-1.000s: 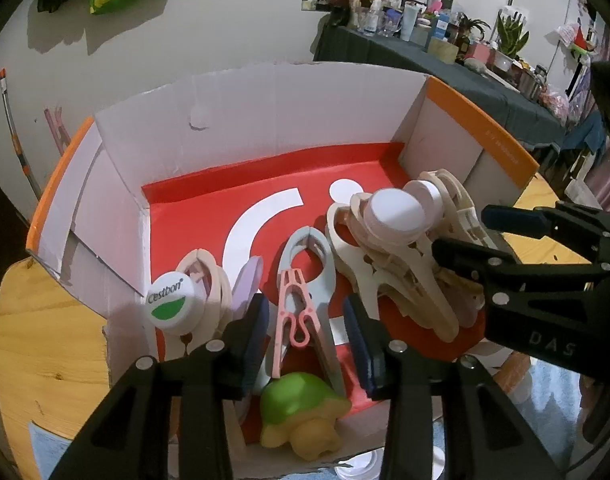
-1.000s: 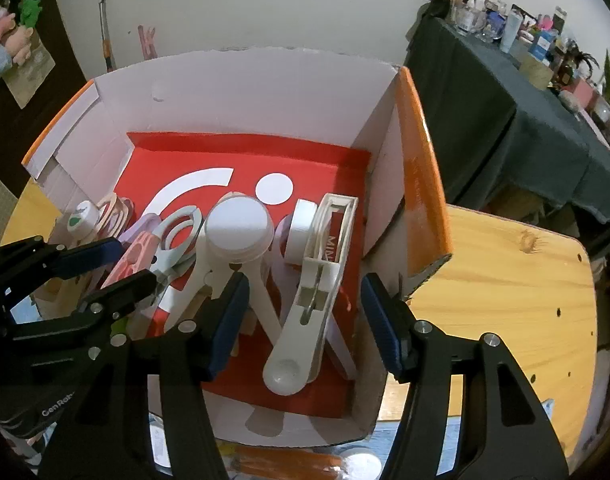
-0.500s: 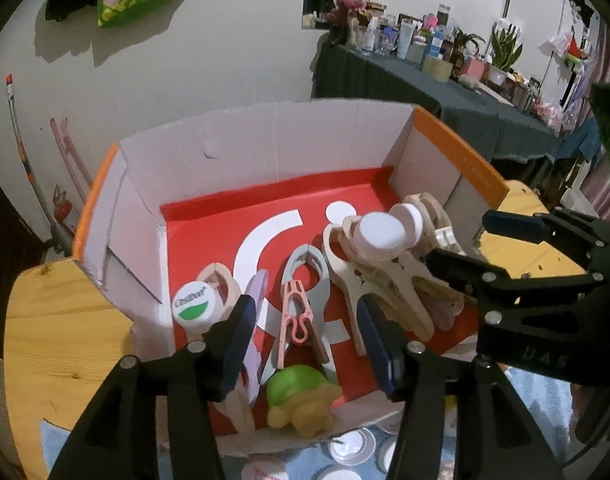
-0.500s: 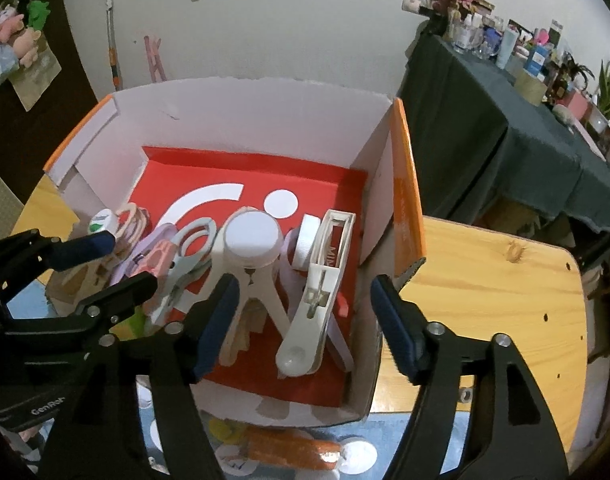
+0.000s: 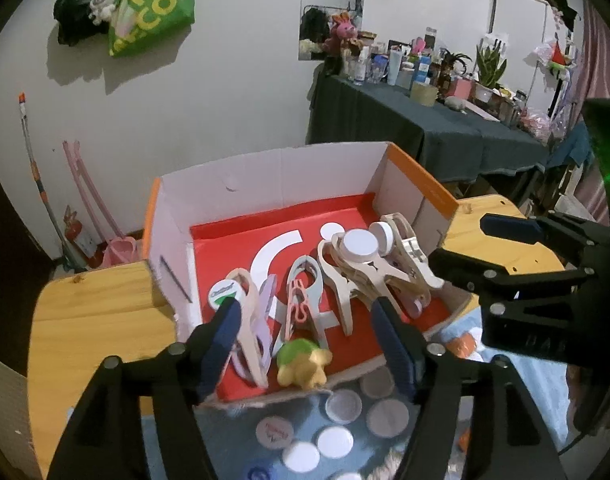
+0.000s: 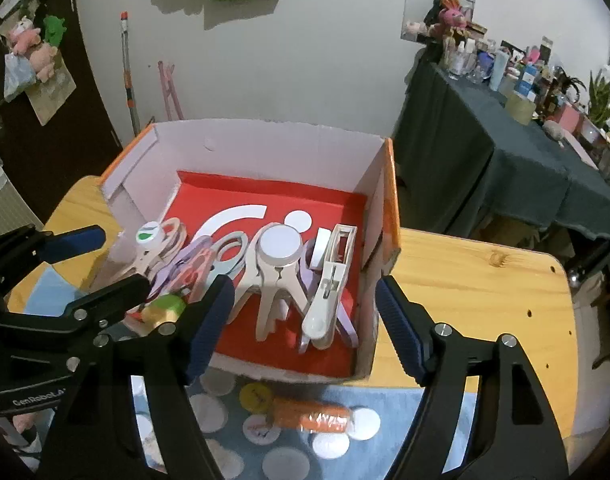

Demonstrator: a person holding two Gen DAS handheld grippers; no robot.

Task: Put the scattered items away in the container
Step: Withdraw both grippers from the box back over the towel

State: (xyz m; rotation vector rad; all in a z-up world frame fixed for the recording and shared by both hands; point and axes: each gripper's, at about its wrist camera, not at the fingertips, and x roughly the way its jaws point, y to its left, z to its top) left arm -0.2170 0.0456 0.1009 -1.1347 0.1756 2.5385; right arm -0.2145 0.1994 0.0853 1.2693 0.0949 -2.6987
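Both grippers, left (image 5: 305, 320) and right (image 6: 301, 304), hanging wide apart and holding nothing above the box (image 6: 265, 148). Clips (image 6: 279, 276) already lying inside. Orange packet (image 6: 311, 416) waiting just outside the near wall: probably next, needing a gentle pinch across its middle.

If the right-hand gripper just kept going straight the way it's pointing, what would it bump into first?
Probably the big beige clip lying in the cardboard box: it sits straight ahead between the open fingers of the right gripper. Depth is hard to judge, so it might clip the box's near edge first.
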